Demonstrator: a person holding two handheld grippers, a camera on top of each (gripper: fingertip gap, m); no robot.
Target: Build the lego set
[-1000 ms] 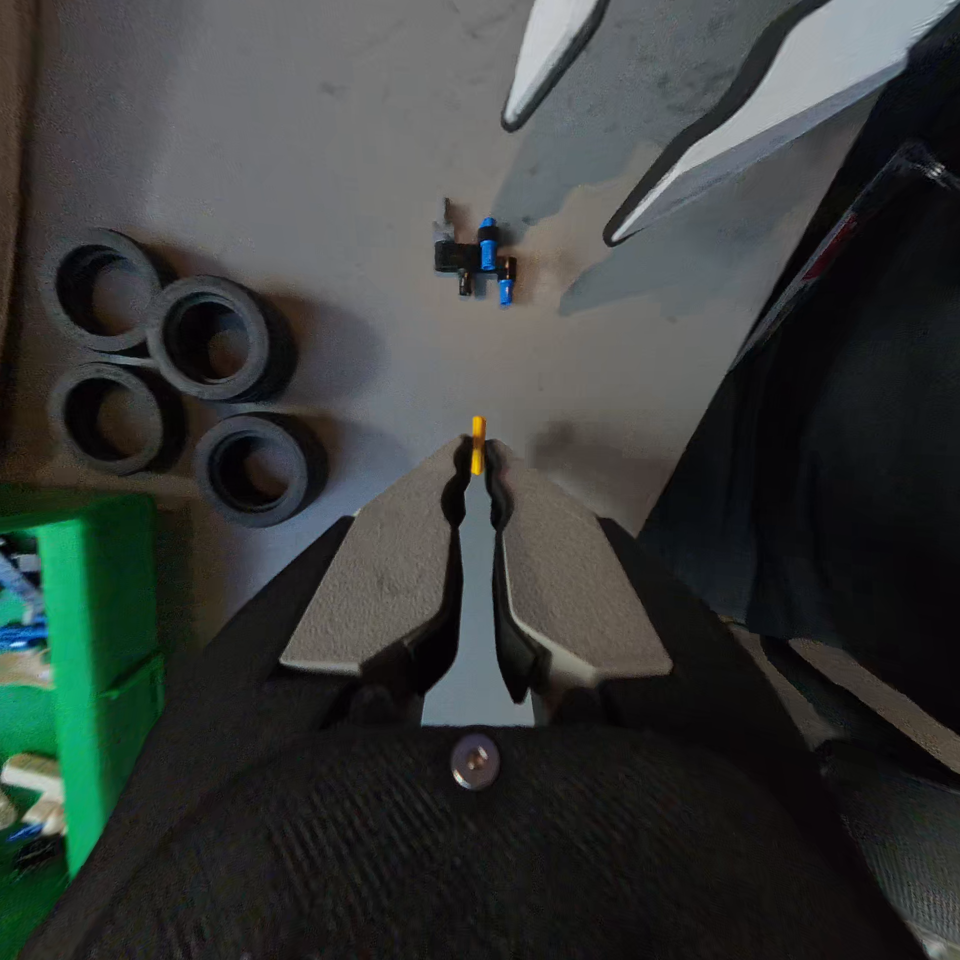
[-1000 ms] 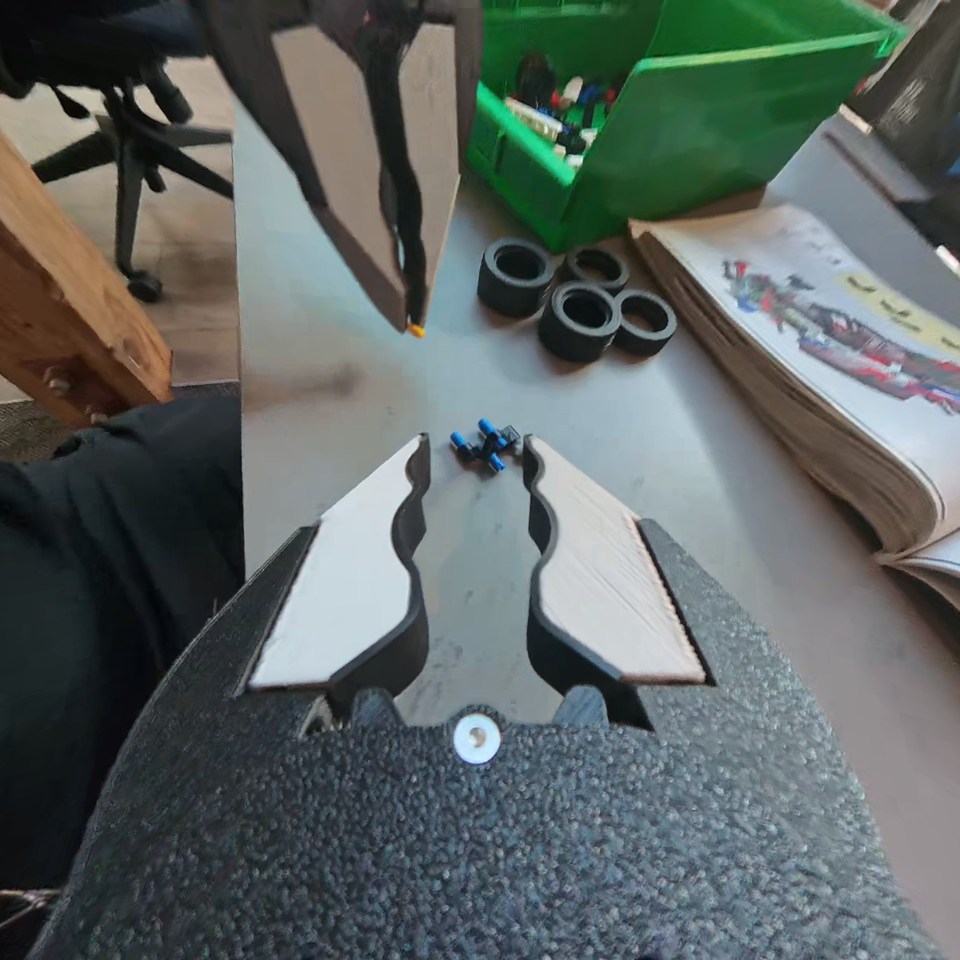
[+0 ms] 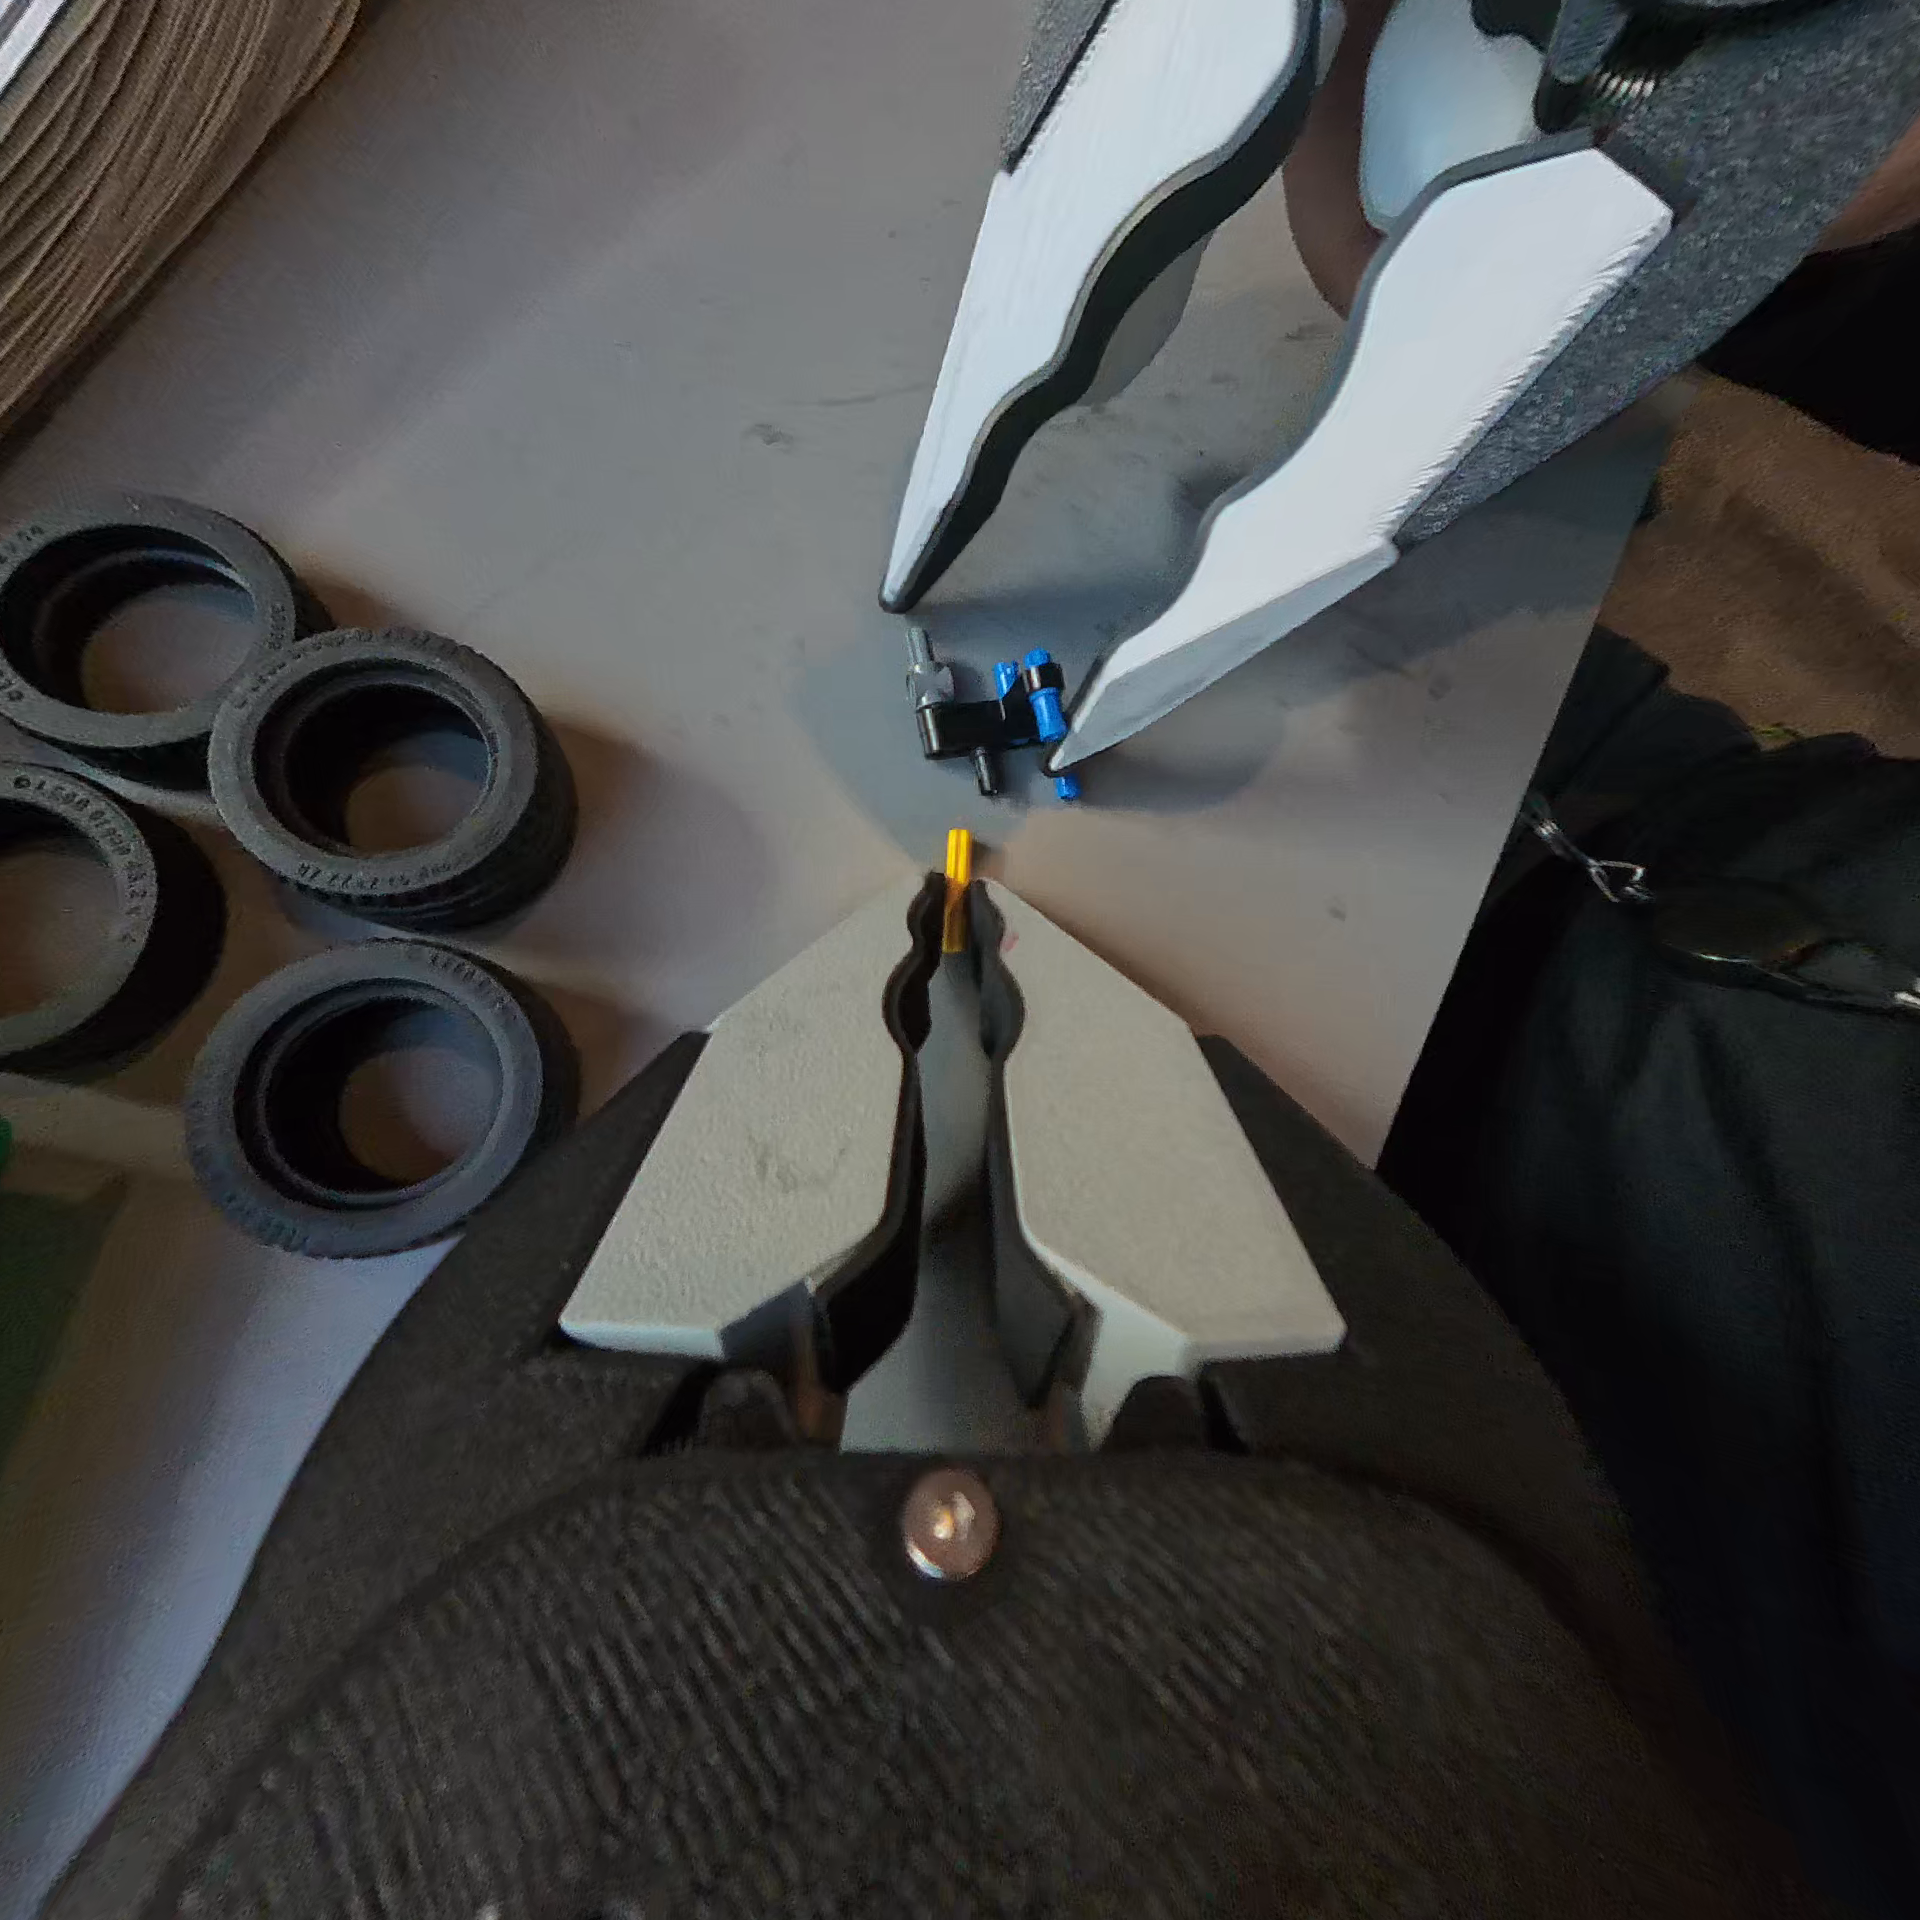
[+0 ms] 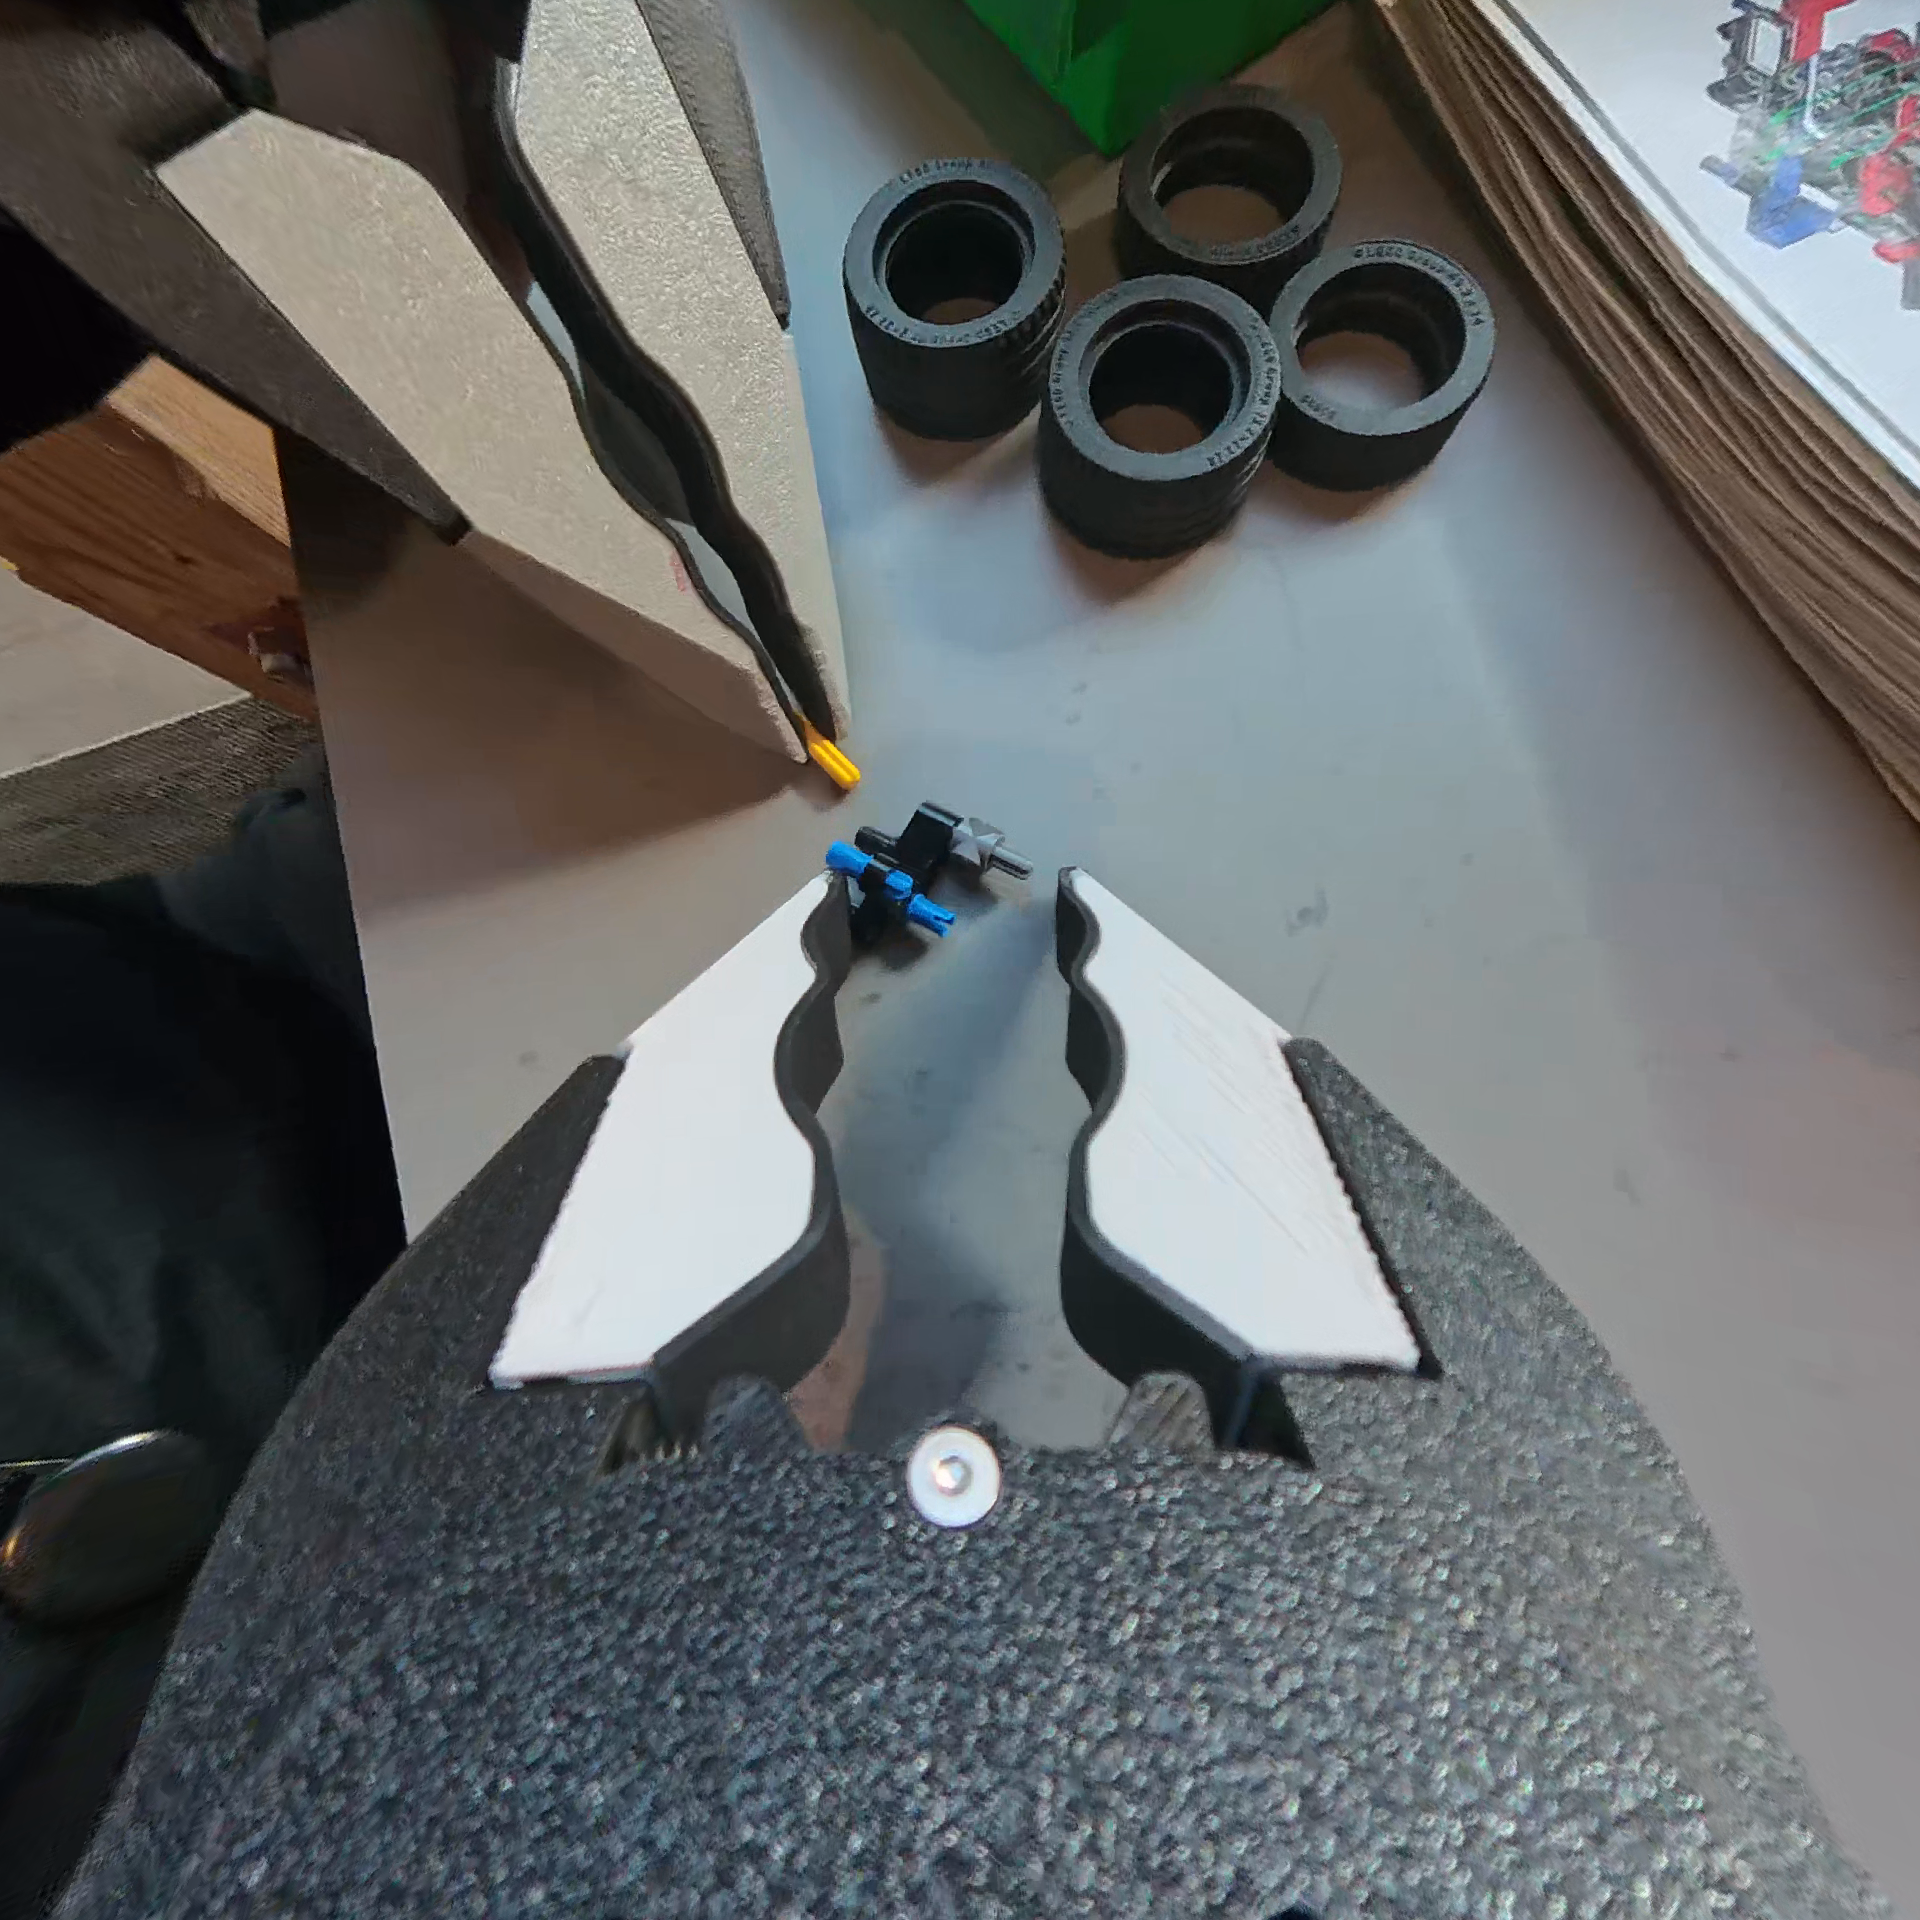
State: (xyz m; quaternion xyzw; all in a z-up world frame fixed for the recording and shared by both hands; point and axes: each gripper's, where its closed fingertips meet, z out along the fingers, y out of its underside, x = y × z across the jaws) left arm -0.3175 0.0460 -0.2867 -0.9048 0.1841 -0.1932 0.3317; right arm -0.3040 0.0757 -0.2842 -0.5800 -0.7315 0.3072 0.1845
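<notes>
A small black connector assembly (image 3: 971,717), carrying blue pins and a grey axle pin at one end, lies flat on the grey bench (image 3: 623,343). The right tool (image 4: 943,883) is spread wide around it: one fingertip sits against the blue-pin end, possibly touching it, though the overlap makes that hard to judge, while the other fingertip stands clear beyond the grey end. Just beside the assembly, the left tool (image 3: 954,891) is clenched on a short yellow axle (image 3: 955,883), whose end sticks out past the tips toward the black piece without reaching it. Farther off, four black rubber tyres (image 4: 1153,416) sit clustered on the bench, touching one another. Behind them is the corner of a green bin (image 4: 1101,52), and along the bench edge lies an open instruction booklet (image 4: 1714,343) with thick pages.
</notes>
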